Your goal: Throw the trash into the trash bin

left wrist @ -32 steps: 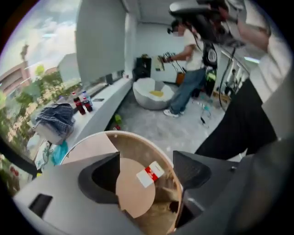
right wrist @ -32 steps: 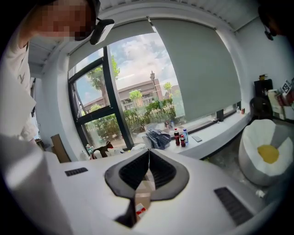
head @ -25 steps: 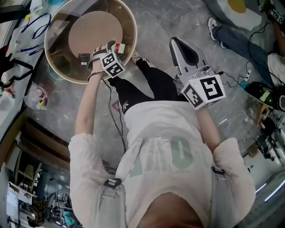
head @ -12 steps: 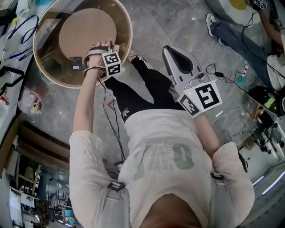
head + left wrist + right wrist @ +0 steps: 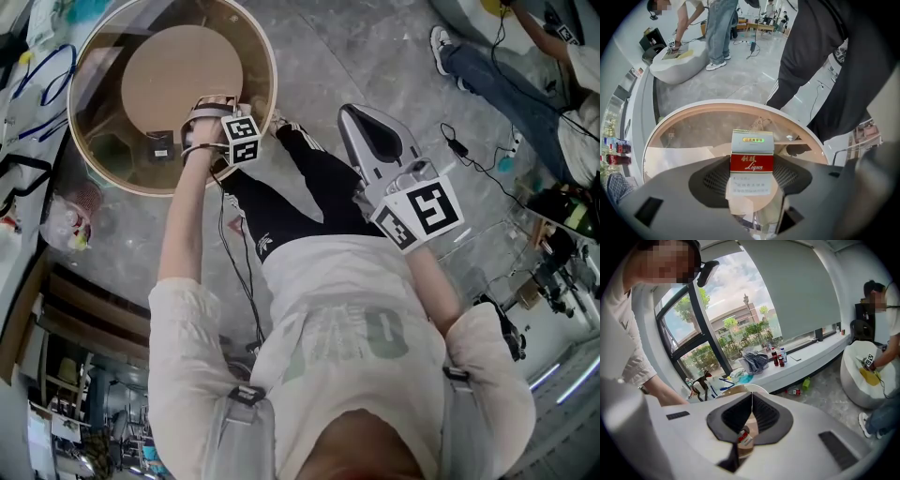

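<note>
A red and silver cigarette pack [image 5: 751, 161] lies face up on the glass top of a round wood-rimmed table [image 5: 267, 56]. My left gripper [image 5: 214, 120] points straight down over it near the table's rim. Its jaws have just been closing with the pack between them, and in the left gripper view the pads [image 5: 710, 180] lie against both long sides with no gap showing. My right gripper [image 5: 364, 122] hangs over the floor right of the table, shut and empty. A small red and white thing [image 5: 744, 439] shows under its jaws. I see no trash bin.
A small dark item [image 5: 157, 145] also lies on the glass. The holder's black-trousered legs [image 5: 291, 187] stand between the grippers, with a cable beside them. A plastic bag [image 5: 67, 220] sits on the floor left. Another person [image 5: 487, 66] is at the far right.
The left gripper sank onto the tabletop and rolled; the red pack seen beside it earlier is now under the hand. The right gripper dropped a little.
</note>
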